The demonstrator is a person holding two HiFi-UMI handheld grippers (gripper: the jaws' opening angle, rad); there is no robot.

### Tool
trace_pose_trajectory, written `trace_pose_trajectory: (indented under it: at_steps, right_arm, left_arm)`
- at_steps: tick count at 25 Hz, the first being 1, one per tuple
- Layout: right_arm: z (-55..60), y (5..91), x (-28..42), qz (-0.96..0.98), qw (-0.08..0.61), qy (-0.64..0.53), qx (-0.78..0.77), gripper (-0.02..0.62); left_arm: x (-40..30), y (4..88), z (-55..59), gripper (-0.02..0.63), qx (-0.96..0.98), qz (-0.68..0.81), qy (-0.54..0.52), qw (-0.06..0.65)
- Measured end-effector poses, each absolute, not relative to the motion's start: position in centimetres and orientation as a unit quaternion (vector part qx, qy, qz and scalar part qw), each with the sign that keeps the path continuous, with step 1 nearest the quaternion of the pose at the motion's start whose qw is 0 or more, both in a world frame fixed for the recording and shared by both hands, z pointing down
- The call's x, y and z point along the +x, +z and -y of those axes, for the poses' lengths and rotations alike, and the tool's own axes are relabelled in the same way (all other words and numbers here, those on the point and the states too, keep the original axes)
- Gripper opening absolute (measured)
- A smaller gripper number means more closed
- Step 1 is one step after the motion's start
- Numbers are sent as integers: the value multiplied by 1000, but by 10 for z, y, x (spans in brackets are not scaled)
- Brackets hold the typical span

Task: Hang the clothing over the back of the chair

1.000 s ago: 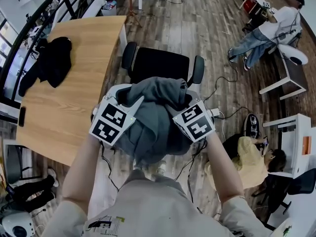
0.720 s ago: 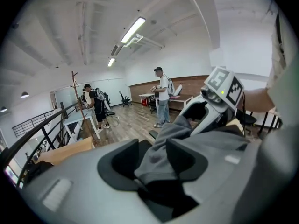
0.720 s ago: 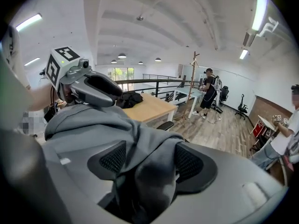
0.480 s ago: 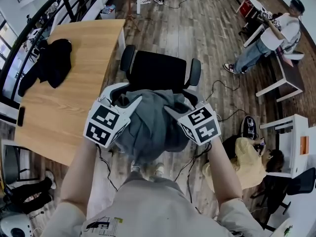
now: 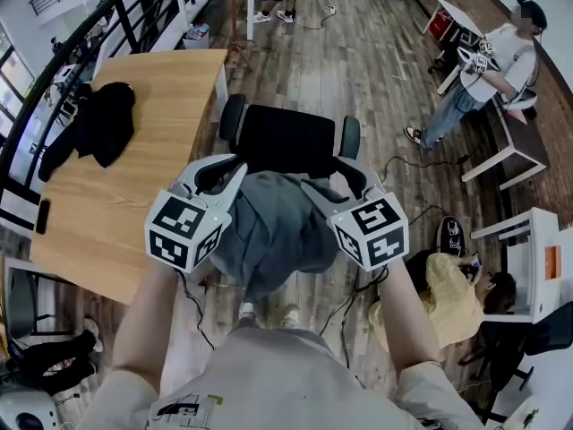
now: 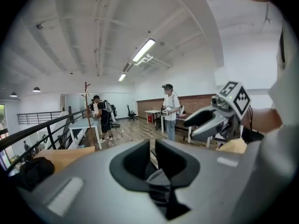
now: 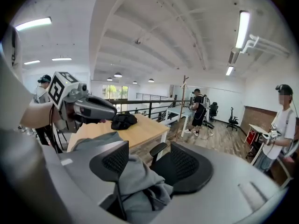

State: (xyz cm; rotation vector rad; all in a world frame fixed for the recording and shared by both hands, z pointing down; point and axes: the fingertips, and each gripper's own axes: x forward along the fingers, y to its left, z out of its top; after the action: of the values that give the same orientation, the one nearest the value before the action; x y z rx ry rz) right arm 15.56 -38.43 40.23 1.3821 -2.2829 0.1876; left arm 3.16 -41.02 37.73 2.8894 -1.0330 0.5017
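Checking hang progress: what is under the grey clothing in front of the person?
Past the grey clothing show the black chair's seat and armrests; below it, the person's shoes. The chair's back is hidden by the cloth.

The setting is an open-plan office on an upper level, bounded by a black metal railing (image 5: pixel 98 34). Indicators: a wooden worktop (image 5: pixel 134 168), a black mesh office chair (image 5: pixel 286 137), white desks (image 5: pixel 524 231), wood-plank floor (image 5: pixel 358 70) with loose cables (image 5: pixel 407 164), and ceiling strip lights (image 7: pixel 243 22). Several people (image 5: pixel 483 79) stand or sit at the workstations.
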Motion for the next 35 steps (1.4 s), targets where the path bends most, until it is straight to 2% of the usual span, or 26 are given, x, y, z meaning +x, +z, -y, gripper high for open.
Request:
trace_pose_trajectory:
  at_steps: [4, 7, 15, 19, 24, 29, 35]
  right_arm:
    - [376, 375, 152, 837, 167, 63, 517, 235]
    - [371, 356, 147, 838, 146, 49, 523, 192]
    - [342, 305, 122, 854, 101, 1, 510, 157]
    - [327, 272, 112, 859, 60, -21, 507, 82]
    - [311, 251, 95, 869, 36, -40, 492, 55]
    - [294, 242, 88, 868, 10, -56, 492, 2]
    - [269, 245, 75, 878, -3, -38, 476, 0]
  left_arm:
    - [26, 357, 404, 38, 929, 346, 133, 11]
    - [20, 339, 399, 38, 925, 362, 116, -4]
    - [1, 287, 373, 38, 909, 403, 86, -61]
    - [-11, 266, 357, 37, 903, 416, 75, -78]
    - [-21, 252, 336, 37, 898, 423, 77, -96]
    - [-31, 242, 317, 28, 896, 428, 65, -94]
    - [-50, 231, 293, 9, 895, 436, 41, -81]
